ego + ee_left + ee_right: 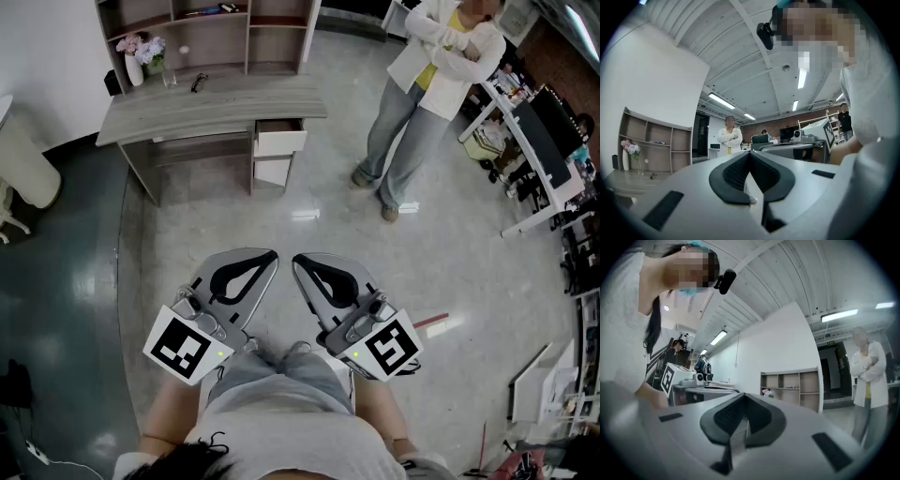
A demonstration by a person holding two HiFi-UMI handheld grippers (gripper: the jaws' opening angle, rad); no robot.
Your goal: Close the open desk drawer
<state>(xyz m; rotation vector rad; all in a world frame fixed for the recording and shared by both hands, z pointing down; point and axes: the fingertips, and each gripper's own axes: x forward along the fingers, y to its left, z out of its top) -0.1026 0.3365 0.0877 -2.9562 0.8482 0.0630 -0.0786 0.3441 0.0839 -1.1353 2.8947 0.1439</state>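
A grey wooden desk (187,111) stands across the floor at the far left of the head view. Its white top drawer (280,139) is pulled out toward me, with a shut white front below it. My left gripper (273,255) and right gripper (296,262) hang side by side close to my body, far from the desk, both shut with nothing in them. In the left gripper view the left gripper (750,153) points level across the room. The right gripper (743,395) does the same in its own view.
A person in a white coat (433,66) stands with folded arms to the right of the desk. A shelf unit (211,33) backs the desk, which carries a vase of flowers (139,54) and glasses. Cluttered white tables (548,141) line the right side.
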